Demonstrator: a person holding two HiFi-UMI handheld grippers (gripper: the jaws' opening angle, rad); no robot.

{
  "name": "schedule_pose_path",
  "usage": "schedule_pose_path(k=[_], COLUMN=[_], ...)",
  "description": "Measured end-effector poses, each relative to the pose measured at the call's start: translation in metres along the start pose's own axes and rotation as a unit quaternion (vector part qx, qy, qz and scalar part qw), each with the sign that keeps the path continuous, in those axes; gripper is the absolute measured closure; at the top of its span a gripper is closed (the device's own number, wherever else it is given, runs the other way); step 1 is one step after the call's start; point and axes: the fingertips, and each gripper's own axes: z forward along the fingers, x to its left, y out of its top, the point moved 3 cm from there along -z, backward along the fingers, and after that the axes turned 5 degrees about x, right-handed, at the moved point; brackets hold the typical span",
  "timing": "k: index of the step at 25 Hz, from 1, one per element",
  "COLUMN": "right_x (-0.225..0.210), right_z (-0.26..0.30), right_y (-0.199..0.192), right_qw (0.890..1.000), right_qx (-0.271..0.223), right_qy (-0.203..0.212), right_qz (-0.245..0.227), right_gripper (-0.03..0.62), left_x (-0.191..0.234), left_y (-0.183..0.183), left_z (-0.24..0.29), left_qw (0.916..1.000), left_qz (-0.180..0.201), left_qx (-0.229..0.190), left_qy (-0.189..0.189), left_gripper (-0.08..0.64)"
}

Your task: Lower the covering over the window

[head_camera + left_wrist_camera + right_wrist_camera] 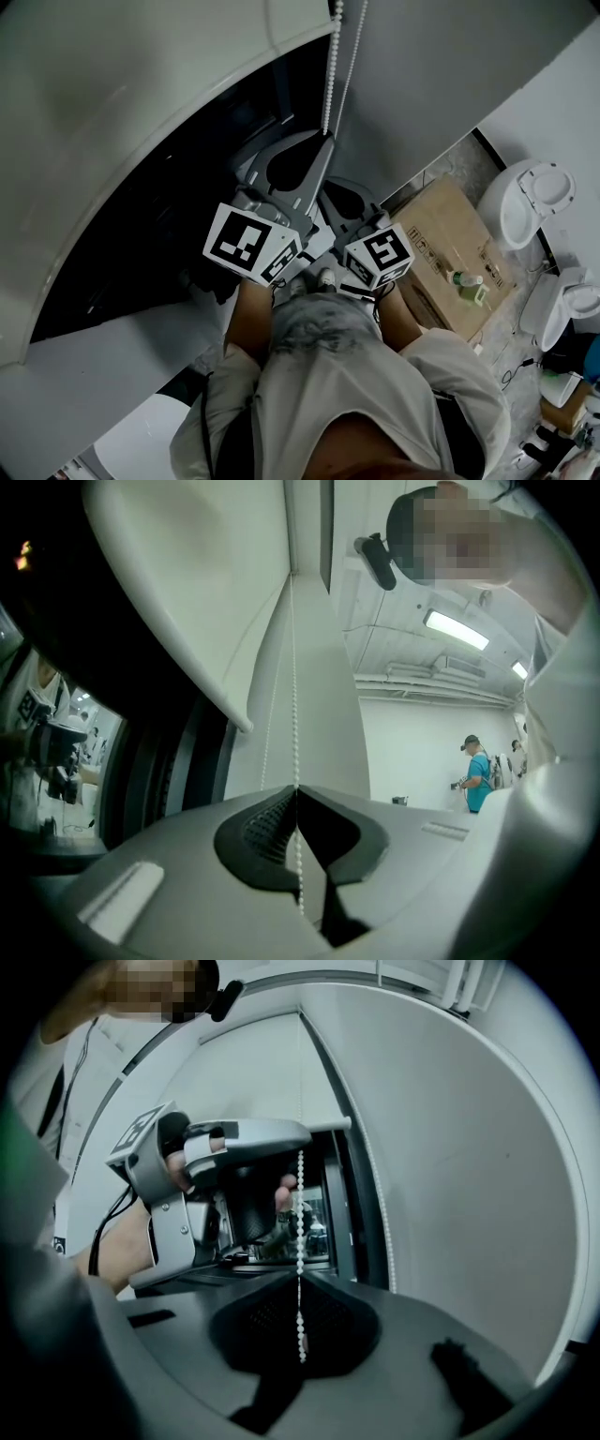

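Blind (141, 112) covers the upper part of the dark window (187, 216); its chain (296, 714) runs upright through both tongs; left gripper (296, 789) pinches it higher up; right gripper (299, 1276) pinches it just below; both are held close together, pointing at the window.

The person wears a pale grey short-sleeved shirt (375, 394). The left gripper (321, 145) and the right gripper (349, 195) are smooth grey moulded shells with black ribbed pads (258, 829). Near each hand sits a white cube with black square markers, one on the left (248, 246), one on the right (380, 255). The left gripper's silver housing shows small screws (161, 1207) and a thin black cable (117, 1206).
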Motion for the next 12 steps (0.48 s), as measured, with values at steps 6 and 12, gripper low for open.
schedule_pose_path(k=[6, 12], right_x=[0.0, 0.0], right_z=[-0.006, -0.026], right_y=[-0.002, 0.028], right_qw=[1.0, 0.998], right_qx=[-0.004, -0.056], right_qy=[-0.01, -0.011], right_qz=[-0.015, -0.016], right_gripper=[0.572, 0.489], left_x=[-0.001, -0.002], left_y=[-0.002, -0.014], left_z=[-0.001, 0.0], left_qw=[1.0, 0.9998], left_qz=[0.004, 0.009], left_qx=[-0.002, 0.016], left_qy=[0.003, 0.008], left_gripper=[0.552, 0.552])
